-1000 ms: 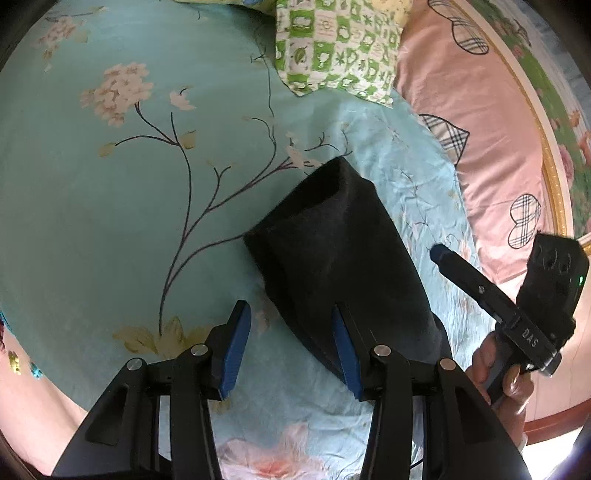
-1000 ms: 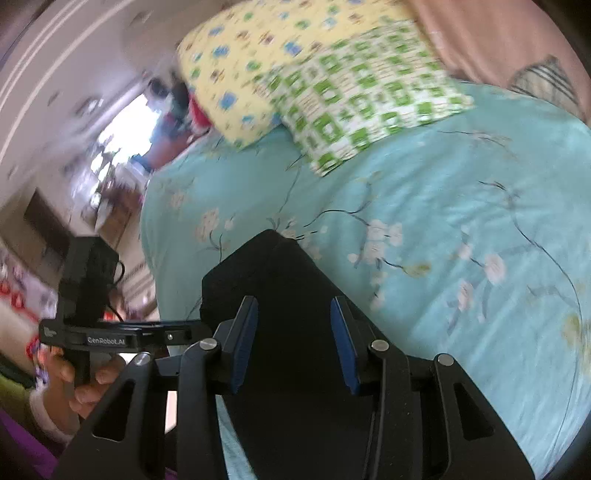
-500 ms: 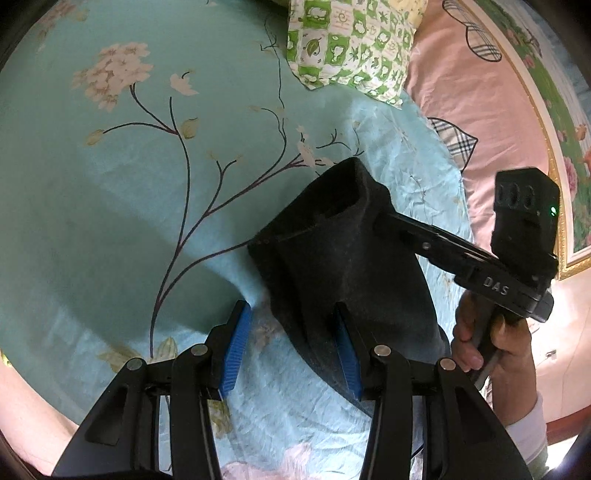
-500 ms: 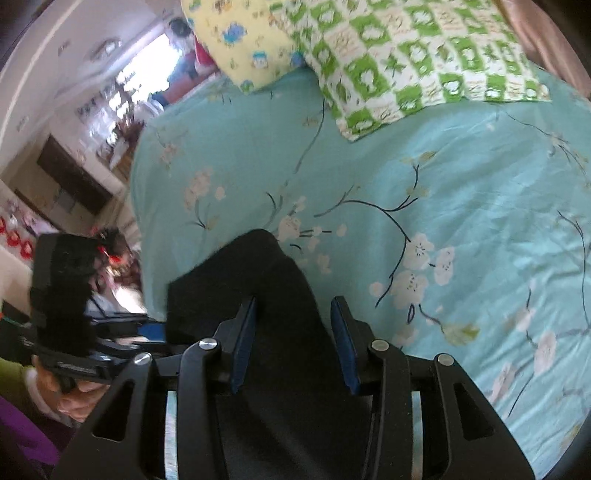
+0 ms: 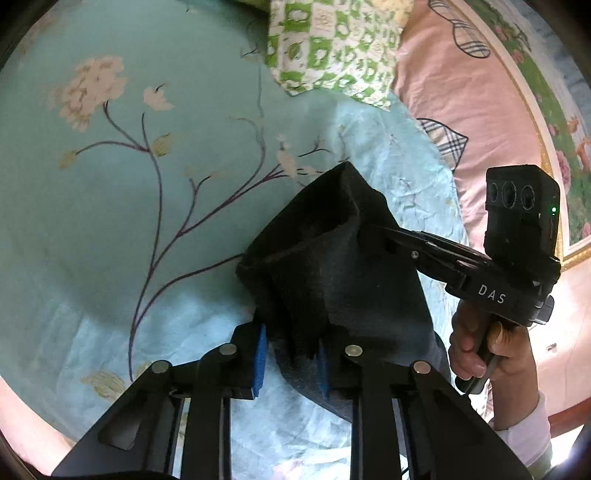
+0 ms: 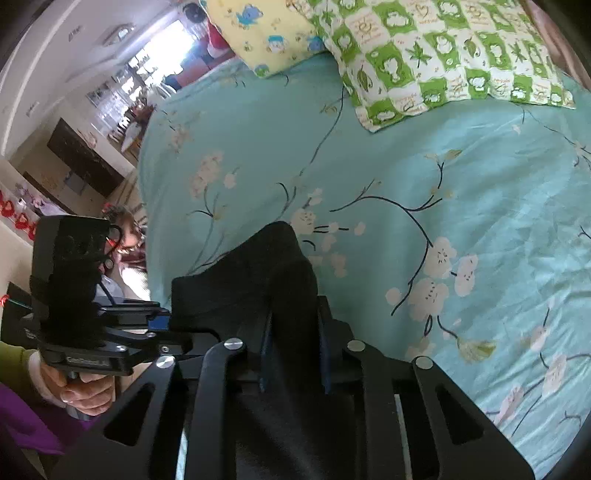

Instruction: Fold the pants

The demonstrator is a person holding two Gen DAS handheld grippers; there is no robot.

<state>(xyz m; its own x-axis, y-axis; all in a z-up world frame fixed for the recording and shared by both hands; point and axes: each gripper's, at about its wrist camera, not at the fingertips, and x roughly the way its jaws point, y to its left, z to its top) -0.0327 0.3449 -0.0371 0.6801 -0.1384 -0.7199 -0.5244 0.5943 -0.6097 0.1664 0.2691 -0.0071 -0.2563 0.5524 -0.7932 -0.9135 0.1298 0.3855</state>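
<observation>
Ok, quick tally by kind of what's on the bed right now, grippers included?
Pants: 1, black
Pillows: 2, green check and yellow
Pink quilt: 1
Grippers: 2, left and right, both on the pants
Total: 6

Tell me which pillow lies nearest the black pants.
The green-and-white checked pillow. Its corner reaches down toward the black pants, while the yellow cartoon-print pillow sits farther back.

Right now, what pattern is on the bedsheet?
Teal bedsheet with white blossoms on dark branches; clearest in the right wrist view.
</observation>
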